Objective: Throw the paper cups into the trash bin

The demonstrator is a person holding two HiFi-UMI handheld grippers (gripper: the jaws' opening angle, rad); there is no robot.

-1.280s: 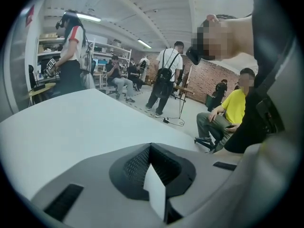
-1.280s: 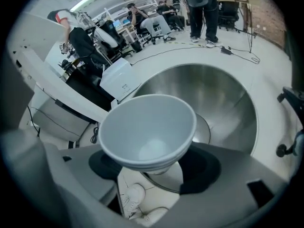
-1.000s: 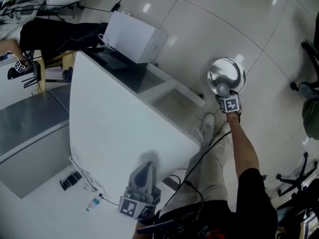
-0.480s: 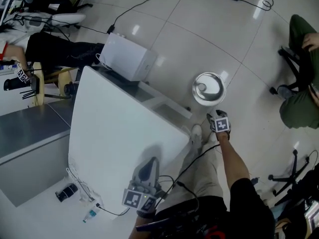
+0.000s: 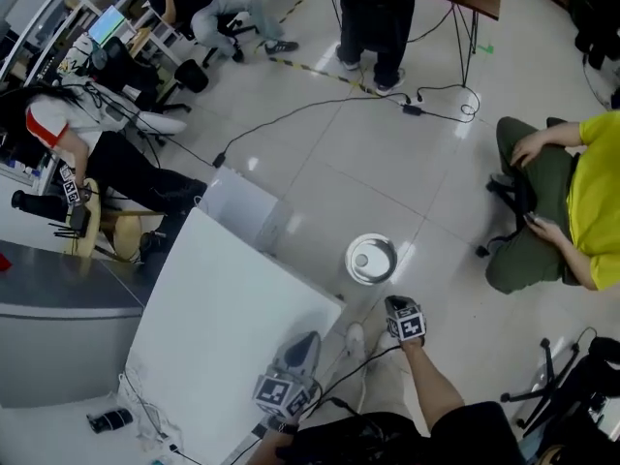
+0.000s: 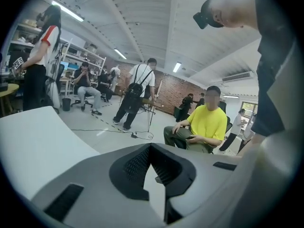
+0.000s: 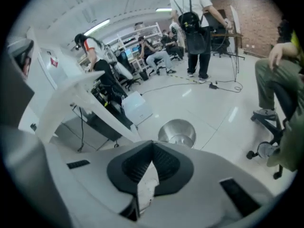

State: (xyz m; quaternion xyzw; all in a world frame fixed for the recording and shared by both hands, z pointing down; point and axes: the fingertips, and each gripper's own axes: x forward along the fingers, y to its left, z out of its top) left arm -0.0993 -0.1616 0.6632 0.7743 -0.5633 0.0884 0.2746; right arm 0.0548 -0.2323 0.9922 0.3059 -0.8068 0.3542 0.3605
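The round steel trash bin (image 5: pixel 371 258) stands on the floor past the table's corner, and a pale shape, perhaps a cup, lies inside it. My right gripper (image 5: pixel 393 305) hangs well above and short of the bin. Its jaws have just been closing and now meet at the tips with nothing between them. The right gripper view shows the bin (image 7: pixel 177 132) just beyond the right gripper (image 7: pixel 153 144). My left gripper (image 5: pixel 307 339) is over the near edge of the white table (image 5: pixel 218 308). Seen along its jaws, the left gripper (image 6: pixel 151 146) is shut and empty.
A white box (image 5: pixel 242 211) sits on the floor by the table's far corner. A cable (image 5: pixel 291 114) runs across the tiles. A seated person in yellow (image 5: pixel 567 197) is at the right, an office chair base (image 5: pixel 557 390) at the lower right, and more people stand farther off.
My right gripper has lifted away from the bin's mouth and its jaws have shut. The left gripper has risen a little. The head view has swung up, so the bin looks smaller.
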